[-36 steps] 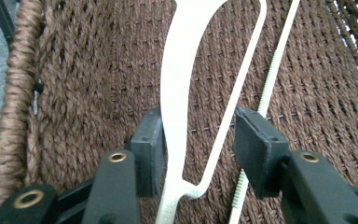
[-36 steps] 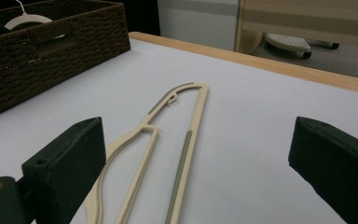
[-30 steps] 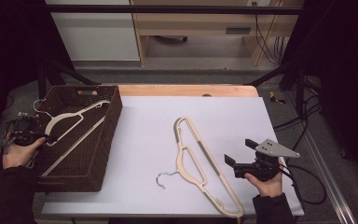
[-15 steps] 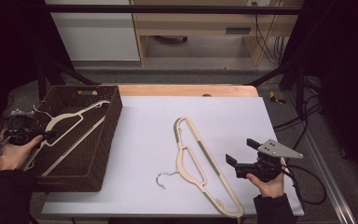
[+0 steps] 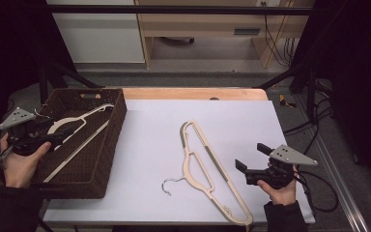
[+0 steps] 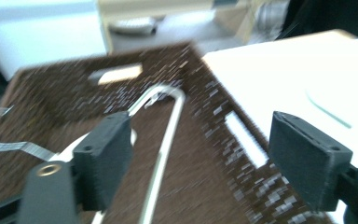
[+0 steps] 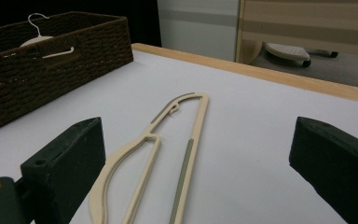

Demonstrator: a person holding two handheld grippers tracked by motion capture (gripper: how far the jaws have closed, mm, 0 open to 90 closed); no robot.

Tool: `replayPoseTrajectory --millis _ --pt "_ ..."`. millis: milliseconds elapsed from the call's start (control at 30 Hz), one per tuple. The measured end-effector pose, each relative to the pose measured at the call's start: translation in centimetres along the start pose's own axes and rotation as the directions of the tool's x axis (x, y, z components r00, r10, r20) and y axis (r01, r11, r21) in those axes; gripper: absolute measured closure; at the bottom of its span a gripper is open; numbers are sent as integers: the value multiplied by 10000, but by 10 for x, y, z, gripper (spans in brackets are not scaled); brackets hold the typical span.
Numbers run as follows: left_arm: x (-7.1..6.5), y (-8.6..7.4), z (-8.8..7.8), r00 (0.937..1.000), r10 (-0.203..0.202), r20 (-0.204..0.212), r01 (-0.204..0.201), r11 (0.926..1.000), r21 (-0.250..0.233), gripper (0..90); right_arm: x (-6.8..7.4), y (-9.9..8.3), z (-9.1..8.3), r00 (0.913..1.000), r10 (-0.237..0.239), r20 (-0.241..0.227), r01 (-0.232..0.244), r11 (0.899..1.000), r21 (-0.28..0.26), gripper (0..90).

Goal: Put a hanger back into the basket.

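A cream hanger point(image 5: 77, 121) lies slanted inside a brown woven basket point(image 5: 110, 145) at the table's left. My left gripper point(image 5: 60, 134) hovers over the basket's left side. It is open, its jaws have just been opening, and nothing is between them. In the left gripper view the gripper point(image 6: 205, 163) looks down on that hanger point(image 6: 168, 135) and the basket point(image 6: 214, 107) floor. A second cream hanger point(image 5: 207, 169) with a metal hook lies flat on the white table. My right gripper point(image 5: 249, 155) stands open just right of it, aimed along the hanger point(image 7: 186, 121).
The white mat point(image 5: 164, 121) covers the table, with a wooden strip point(image 5: 193, 93) along the far edge. Cables point(image 5: 319, 193) trail off the table's right side. In the right gripper view the basket point(image 7: 51, 79) stands far left, the other hanger's hook point(image 7: 37, 21) showing above its rim.
My left gripper has lifted above the basket and tilted, and its jaws have spread wider. The hanger in the basket lies where it was. The right gripper has stayed put.
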State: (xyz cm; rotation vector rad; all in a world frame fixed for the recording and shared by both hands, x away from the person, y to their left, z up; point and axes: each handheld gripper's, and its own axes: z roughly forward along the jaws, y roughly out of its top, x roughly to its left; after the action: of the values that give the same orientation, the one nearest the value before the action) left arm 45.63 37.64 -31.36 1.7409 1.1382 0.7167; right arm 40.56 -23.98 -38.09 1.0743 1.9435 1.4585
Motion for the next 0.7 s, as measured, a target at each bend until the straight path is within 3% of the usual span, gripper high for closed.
replayPoseTrajectory --millis 167,300,700 --pt "-33 3 0 9967 253 774 -184 9959 -883 96 -1 0 -1 10000 15 -35 -15 10000 -68 39" --pt "-58 1 3 9895 652 1286 -487 9907 -1273 59 -1 0 -2 10000 36 -7 -36 9999 -108 38" --pt "-118 -9 33 9575 1357 2547 -1100 9875 -1125 46 -1 0 -2 10000 39 0 -39 10000 -87 37"
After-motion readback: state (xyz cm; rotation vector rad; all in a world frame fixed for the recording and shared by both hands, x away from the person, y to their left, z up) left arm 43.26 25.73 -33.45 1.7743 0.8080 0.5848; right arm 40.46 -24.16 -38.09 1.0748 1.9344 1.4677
